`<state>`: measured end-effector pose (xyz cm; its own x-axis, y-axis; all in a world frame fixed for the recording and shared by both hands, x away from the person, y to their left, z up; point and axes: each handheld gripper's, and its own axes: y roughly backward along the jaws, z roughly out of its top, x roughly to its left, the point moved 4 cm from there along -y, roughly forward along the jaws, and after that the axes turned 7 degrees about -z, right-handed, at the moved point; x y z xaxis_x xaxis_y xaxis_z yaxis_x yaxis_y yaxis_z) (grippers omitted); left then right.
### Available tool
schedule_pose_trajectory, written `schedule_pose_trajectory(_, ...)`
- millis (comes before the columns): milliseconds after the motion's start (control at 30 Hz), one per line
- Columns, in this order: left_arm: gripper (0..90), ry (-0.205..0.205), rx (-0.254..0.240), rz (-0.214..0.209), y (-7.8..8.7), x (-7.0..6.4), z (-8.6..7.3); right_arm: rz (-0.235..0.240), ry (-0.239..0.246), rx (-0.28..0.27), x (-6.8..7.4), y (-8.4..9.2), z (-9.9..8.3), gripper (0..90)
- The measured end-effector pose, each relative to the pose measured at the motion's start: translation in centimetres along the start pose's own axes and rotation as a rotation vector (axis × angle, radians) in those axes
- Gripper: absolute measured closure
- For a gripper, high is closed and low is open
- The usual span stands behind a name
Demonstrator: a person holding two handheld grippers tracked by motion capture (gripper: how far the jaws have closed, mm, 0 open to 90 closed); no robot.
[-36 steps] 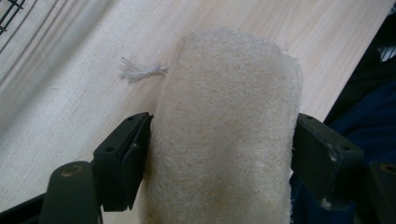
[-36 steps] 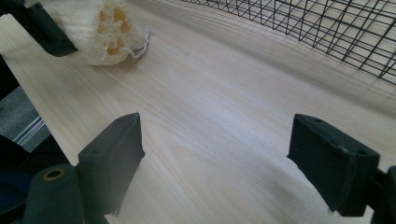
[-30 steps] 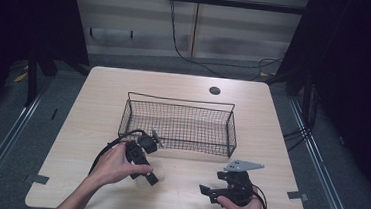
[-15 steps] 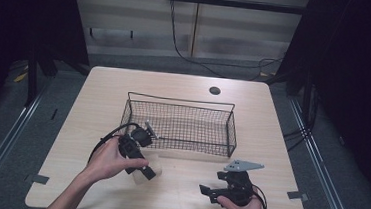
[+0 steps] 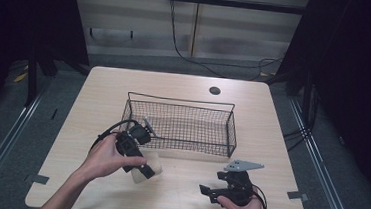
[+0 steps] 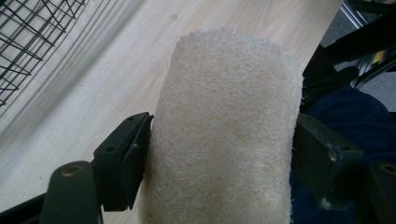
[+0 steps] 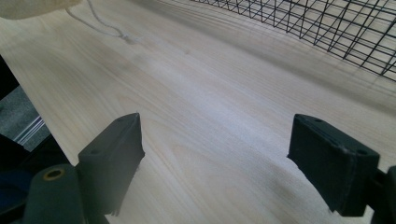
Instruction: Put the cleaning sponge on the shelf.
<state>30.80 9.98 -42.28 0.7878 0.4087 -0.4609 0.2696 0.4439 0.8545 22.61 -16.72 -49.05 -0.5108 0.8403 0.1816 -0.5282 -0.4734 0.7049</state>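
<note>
Left claw (image 6: pixel 219 154) clenched on pale fibrous loofah pad (image 6: pixel 224 135); right claw (image 7: pixel 224 154) released over light wooden desk (image 7: pixel 196 93). Risk: soft pad compresses, slips loose; trailing string snags black wire basket (image 5: pixel 179 126).

A pale wood-grain table (image 5: pixel 184 89) with rounded corners carries everything here. A black wire basket (image 5: pixel 181 125) sits directly on its middle, its mesh rising beyond the tips of the right-hand jaws and off past the left jaw of the other pair. A small dark round grommet (image 5: pixel 214 91) is set into the top behind the basket. Bare wood lies between and under the right-hand jaws.
</note>
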Motion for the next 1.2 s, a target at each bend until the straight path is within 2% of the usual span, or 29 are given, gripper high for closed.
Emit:
schedule_pose_trajectory(167,25.0,0.009,-0.023,-0.006,0.6,0.0,0.2,0.002,0.006,-0.002,0.0,0.0,0.0,17.3)
schedule_pose_trajectory(467,25.0,-0.007,-0.023,-0.012,1.9,-0.7,0.5,0.004,0.0,0.0,0.0,0.0,0.0,17.3)
schedule_pose_trajectory(533,25.0,0.005,-0.031,-0.002,2.0,-0.8,0.5,0.002,0.001,0.0,0.0,0.0,0.0,17.3)
schedule_pose_trajectory(567,25.0,0.001,-0.019,0.004,2.1,-0.9,0.4,0.002,-0.002,0.003,0.0,0.0,0.0,17.3)
schedule_pose_trajectory(733,25.0,-0.004,-0.035,-0.016,2.7,-1.1,0.5,0.008,-0.002,0.005,0.0,0.0,0.0,17.3)
schedule_pose_trajectory(900,24.9,-0.018,-0.022,-0.03,3.5,-1.3,0.7,0.009,-0.002,0.006,0.0,0.0,0.0,17.5)
schedule_pose_trajectory(1000,24.9,-0.016,-0.012,-0.027,4.2,-1.5,0.9,0.008,-0.005,0.008,0.0,0.0,0.0,17.4)
schedule_pose_trajectory(1100,25.0,-0.009,-0.031,-0.035,4.7,-1.5,1.0,0.01,-0.001,0.006,0.0,0.0,0.0,17.5)
schedule_pose_trajectory(1200,24.9,0.0,-0.026,-0.033,5.1,-1.4,0.9,0.011,-0.005,0.009,0.1,0.0,0.0,17.5)
